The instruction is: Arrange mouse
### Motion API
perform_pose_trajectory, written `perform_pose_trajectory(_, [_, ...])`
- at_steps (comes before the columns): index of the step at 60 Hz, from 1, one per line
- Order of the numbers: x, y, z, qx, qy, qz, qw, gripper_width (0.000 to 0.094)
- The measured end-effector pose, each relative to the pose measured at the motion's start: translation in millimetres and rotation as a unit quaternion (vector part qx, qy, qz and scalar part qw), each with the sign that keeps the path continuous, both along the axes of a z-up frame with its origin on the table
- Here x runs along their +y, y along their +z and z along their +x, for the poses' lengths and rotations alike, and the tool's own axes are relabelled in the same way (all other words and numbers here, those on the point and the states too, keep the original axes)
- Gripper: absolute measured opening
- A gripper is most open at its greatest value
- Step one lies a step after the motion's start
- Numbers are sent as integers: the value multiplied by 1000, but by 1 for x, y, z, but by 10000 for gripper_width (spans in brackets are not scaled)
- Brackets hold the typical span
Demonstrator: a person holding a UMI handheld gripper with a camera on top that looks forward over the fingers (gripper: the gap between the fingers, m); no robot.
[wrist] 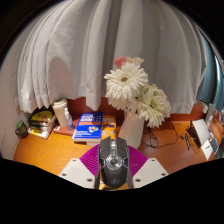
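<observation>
A black and grey gaming mouse (113, 162) sits between my fingers, its nose pointing forward and away from me. My gripper (113, 148) is shut on it, with the magenta pads (89, 160) pressing against both of its sides. The mouse is held above the orange wooden desk (60, 147), with bare desk showing beneath and just ahead of it. The rear of the mouse is hidden below the fingers.
Just beyond the mouse stands a white vase (131, 129) of white daisies (128, 84). A blue book (88, 126), a white bottle (62, 112) and a small box (41, 122) lie left of it. Cables (184, 136) and a white device (203, 136) are to the right. A white curtain (90, 50) hangs behind.
</observation>
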State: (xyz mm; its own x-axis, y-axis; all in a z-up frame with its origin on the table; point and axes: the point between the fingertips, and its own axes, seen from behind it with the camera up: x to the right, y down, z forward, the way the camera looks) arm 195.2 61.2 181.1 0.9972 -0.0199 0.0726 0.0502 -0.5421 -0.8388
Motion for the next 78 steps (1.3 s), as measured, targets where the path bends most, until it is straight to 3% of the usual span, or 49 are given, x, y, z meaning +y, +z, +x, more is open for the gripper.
perform_pose_trajectory(15, [-1,-127,53,38,-15,-94,995,373])
perform_pose_trajectory(29, [4,-192,54,43,3,-138,990,377])
perform_pose_trajectory(36, [8,-192,55,45,1,-129,991,402])
perform_pose_trajectory(47, [7,-193,56,47,-5,-138,989,523])
perform_pose_trajectory(56, [0,-187,65,11,-22,-161,987,858])
perform_pose_trajectory(68, [-13,-115,32,7,-31,-128,991,867])
perform_pose_trajectory(78, [-32,-37,-30,13,-35,-75,996,872])
